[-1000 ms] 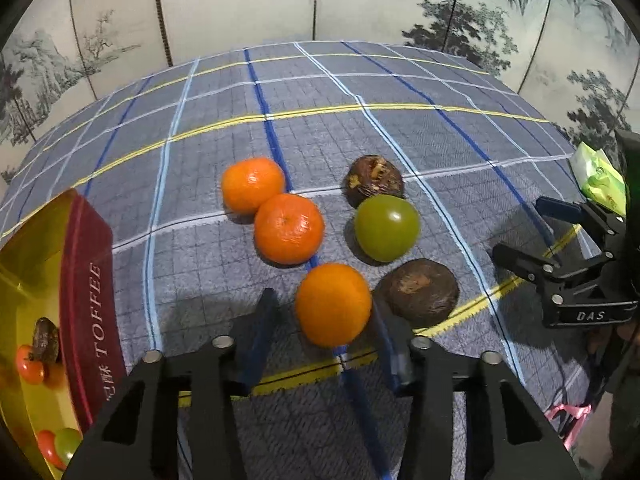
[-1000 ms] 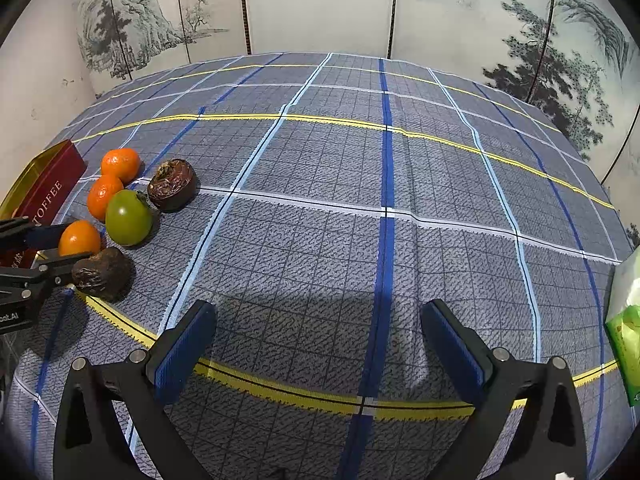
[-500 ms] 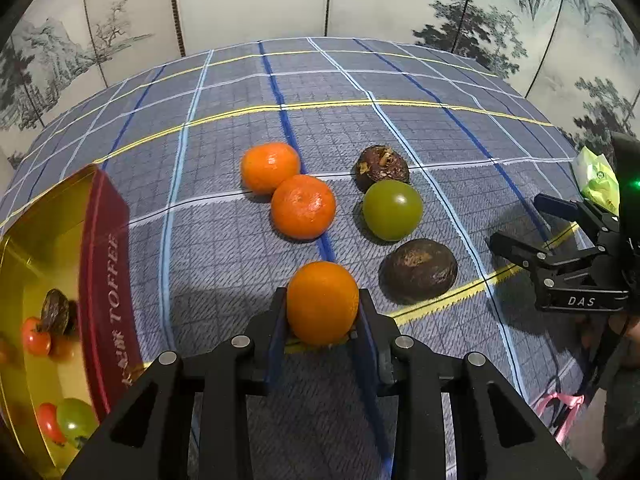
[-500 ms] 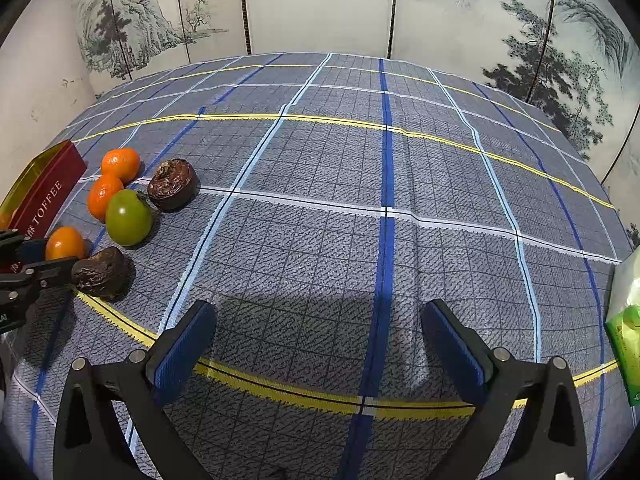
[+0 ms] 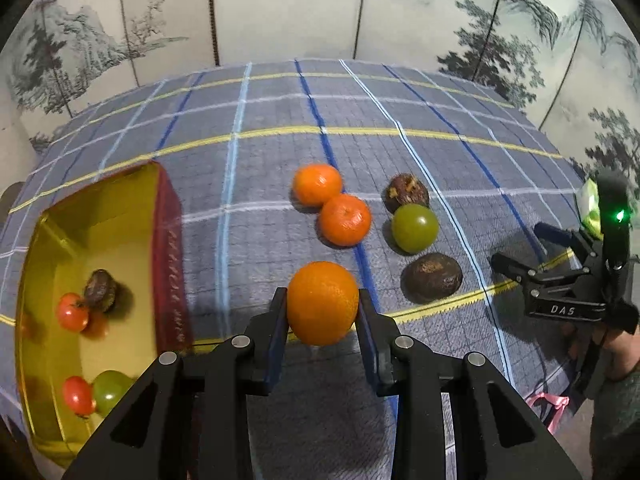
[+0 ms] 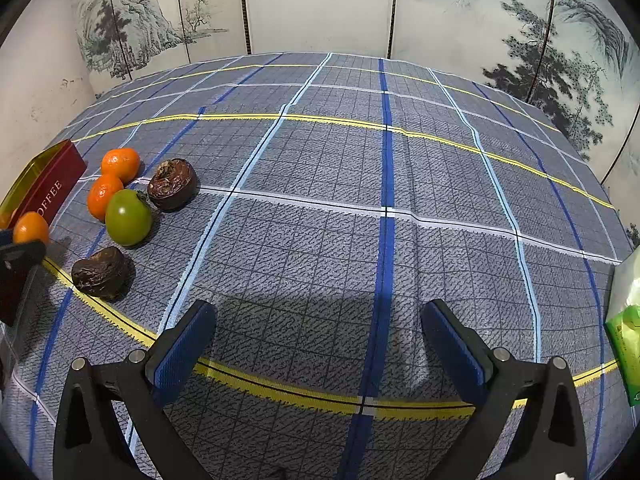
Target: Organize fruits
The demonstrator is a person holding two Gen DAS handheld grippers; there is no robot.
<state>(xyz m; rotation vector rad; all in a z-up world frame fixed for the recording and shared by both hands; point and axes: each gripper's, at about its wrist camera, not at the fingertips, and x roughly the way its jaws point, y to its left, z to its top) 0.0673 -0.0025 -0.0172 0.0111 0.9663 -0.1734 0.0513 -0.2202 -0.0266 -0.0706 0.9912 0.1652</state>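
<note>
Left gripper (image 5: pixel 322 307) is clamped on a mandarin (image 5: pixel 322 303), both blue pads pressed to its sides; the fruit appears clear of the plaid tablecloth (image 5: pixel 280 152), judged from the shadow under it. Key relation: the open toffee tin (image 5: pixel 168 248) lies to the left of the held mandarin in the left wrist view, near, with its red wall between fruit and gold interior. The tin already holds small red tomatoes, a green one and a dark brown fruit, so the carry probably has to go leftward and over that wall before release. A round fruit has no long axis to align; only clearance over the rim matters. Still on the cloth, ahead and right of the jaws: two mandarins (image 5: pixel 332 204) touching each other, a green tomato (image 5: pixel 414 227) touching a dark brown fruit (image 5: pixel 407 194) behind it, and another brown fruit (image 5: pixel 431 277) nearer. Right gripper (image 6: pixel 318 340) hangs over bare cloth with its jaws spread wide and nothing between them, well apart from the tin; the left hand is plainly the nearer one.
</note>
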